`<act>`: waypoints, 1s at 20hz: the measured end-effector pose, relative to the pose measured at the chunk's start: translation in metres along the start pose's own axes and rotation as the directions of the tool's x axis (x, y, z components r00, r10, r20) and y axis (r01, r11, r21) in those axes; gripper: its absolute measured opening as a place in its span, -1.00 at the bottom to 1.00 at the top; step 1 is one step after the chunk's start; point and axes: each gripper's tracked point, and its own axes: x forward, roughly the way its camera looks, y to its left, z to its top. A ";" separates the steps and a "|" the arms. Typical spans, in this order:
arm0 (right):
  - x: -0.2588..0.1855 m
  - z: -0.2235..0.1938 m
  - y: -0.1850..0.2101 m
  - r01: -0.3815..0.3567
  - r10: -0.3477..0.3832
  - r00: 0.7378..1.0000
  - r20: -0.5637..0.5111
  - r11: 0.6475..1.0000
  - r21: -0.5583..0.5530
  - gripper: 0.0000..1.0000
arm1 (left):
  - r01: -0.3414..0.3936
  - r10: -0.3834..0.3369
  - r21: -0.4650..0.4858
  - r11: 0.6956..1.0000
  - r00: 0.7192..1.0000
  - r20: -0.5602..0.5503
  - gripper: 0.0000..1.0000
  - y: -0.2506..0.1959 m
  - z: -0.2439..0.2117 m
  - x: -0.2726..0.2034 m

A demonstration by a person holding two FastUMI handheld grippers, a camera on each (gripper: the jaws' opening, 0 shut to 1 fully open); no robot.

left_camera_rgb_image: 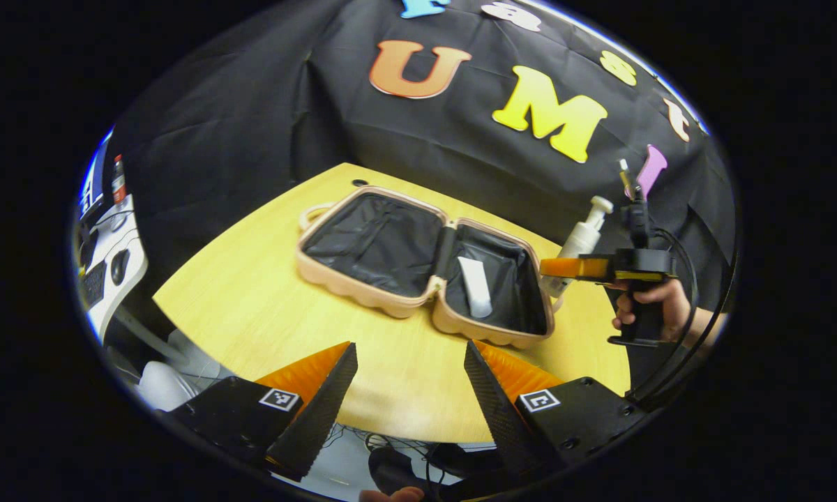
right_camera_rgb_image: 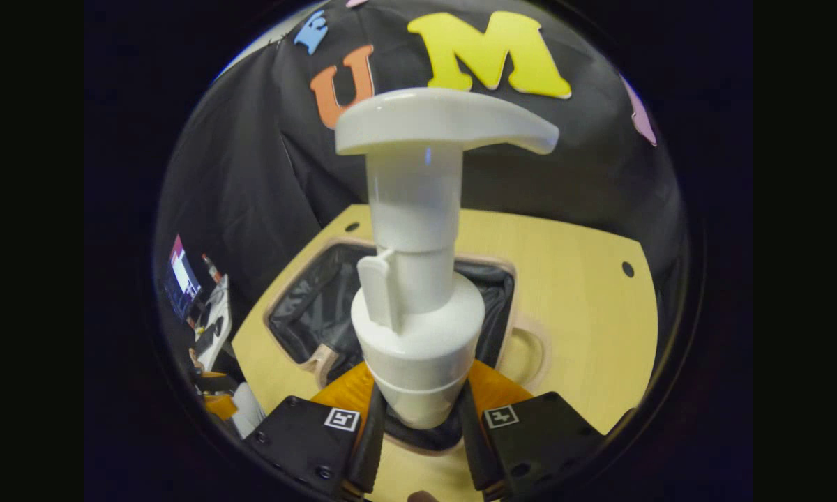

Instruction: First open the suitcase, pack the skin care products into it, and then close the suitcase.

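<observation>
Black cloth hangs behind a pale yellow wooden surface (left_camera_rgb_image: 265, 307) with a rounded near edge and a small dark hole near its far corner. On it, toward the far side, a beige hard-shell suitcase (left_camera_rgb_image: 363, 289) with a black fabric lining lies fully open, its two halves flat and side by side, a loop handle at the far left end. A white squeeze tube (left_camera_rgb_image: 476, 286) lies in the right half, roughly along its length. In the left gripper view the left gripper (left_camera_rgb_image: 410, 390) hangs over the near edge of the surface with its fingers spread wide and nothing between them. Farther off, at the right edge of the surface, a hand (left_camera_rgb_image: 652, 300) holds the right gripper (left_camera_rgb_image: 554, 268), which carries a white pump bottle (left_camera_rgb_image: 580, 240) tilted just beside the right rim of the suitcase. In the right gripper view both fingers of that gripper (right_camera_rgb_image: 418, 418) press on the lower body of the bottle (right_camera_rgb_image: 418, 300), whose pump head points up and away, above the open black-lined half of the suitcase (right_camera_rgb_image: 307, 314).
</observation>
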 end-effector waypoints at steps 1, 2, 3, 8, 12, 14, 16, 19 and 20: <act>0.018 -0.010 -0.002 0.015 -0.015 0.999 -0.036 1.000 0.009 -0.16 | -0.026 0.026 -0.017 1.000 1.000 -0.006 0.97 0.015 -0.005 -0.005; 0.030 -0.019 -0.003 0.022 -0.020 0.997 -0.069 0.999 0.031 -0.10 | -0.046 0.046 -0.040 0.998 0.999 -0.012 0.97 0.028 -0.009 -0.010; 0.042 -0.026 -0.004 0.034 -0.028 0.994 -0.102 0.998 0.060 -0.10 | -0.064 0.063 -0.066 0.996 0.998 -0.022 0.97 0.039 -0.013 -0.014; 0.070 -0.060 -0.014 0.162 -0.086 0.949 -0.302 0.958 0.236 -0.10 | -0.097 0.095 -0.172 0.980 0.995 -0.017 0.97 0.070 -0.010 -0.021; 0.083 -0.056 -0.018 0.244 -0.128 0.924 -0.360 0.923 0.299 -0.10 | -0.091 0.092 -0.191 0.977 0.996 -0.006 0.96 0.080 -0.004 -0.020; 0.089 -0.054 -0.021 0.282 -0.150 0.908 -0.391 0.909 0.306 -0.10 | -0.089 0.090 -0.186 0.979 0.996 -0.006 0.96 0.082 -0.001 -0.020; 0.093 -0.059 -0.028 0.331 -0.188 0.881 -0.434 0.900 0.282 -0.10 | -0.084 0.087 -0.171 0.982 0.996 0.005 0.97 0.083 0.004 -0.020; 0.095 -0.059 -0.027 0.355 -0.218 0.870 -0.442 0.899 0.257 -0.10 | -0.082 0.086 -0.128 0.988 0.996 0.030 0.96 0.085 0.013 -0.021; 0.095 -0.059 -0.026 0.358 -0.222 0.869 -0.442 0.899 0.252 -0.11 | -0.084 0.088 -0.113 0.990 0.996 0.034 0.96 0.085 0.015 -0.021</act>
